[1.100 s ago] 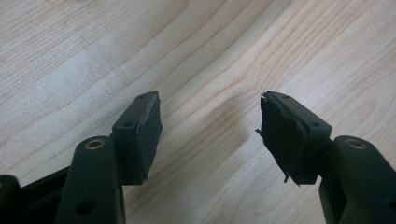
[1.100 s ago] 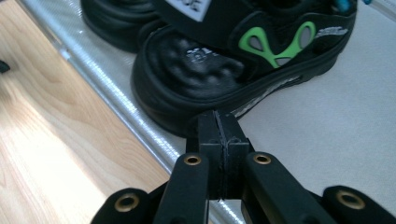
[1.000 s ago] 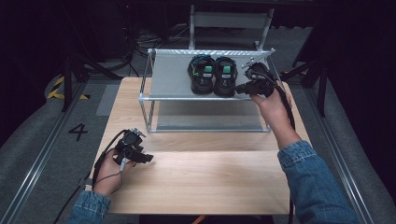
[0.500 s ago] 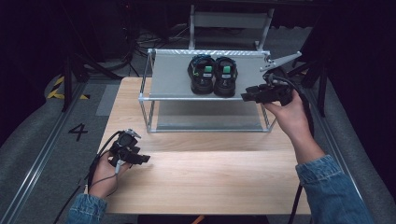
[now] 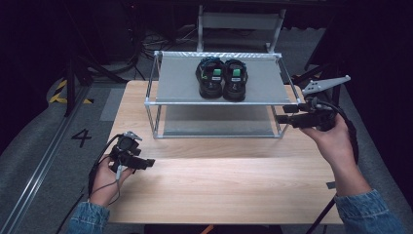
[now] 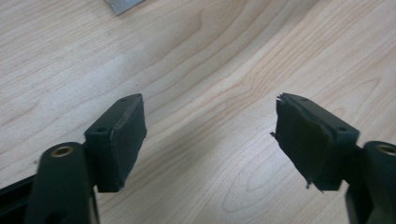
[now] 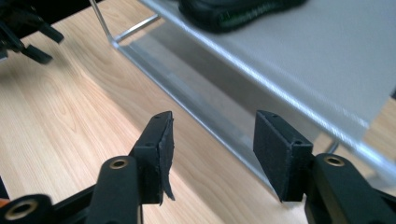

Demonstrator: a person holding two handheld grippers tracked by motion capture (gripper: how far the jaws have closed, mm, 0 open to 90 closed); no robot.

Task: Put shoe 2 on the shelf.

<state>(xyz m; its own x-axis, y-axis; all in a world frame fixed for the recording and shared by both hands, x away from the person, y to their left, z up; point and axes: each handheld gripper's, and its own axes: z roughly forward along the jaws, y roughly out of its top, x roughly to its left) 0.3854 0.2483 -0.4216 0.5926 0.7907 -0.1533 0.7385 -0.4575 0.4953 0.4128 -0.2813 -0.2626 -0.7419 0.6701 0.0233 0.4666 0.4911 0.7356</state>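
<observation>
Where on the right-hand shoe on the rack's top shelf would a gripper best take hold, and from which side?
Probably at the collar of the right-hand shoe, coming from above and the shelf's open right side. Its opening faces up, and the other shoe sits tight against its left.

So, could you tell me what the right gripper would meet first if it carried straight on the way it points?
Probably the shelf rack: the open right gripper points at its near edge, though depth is unclear.
</observation>
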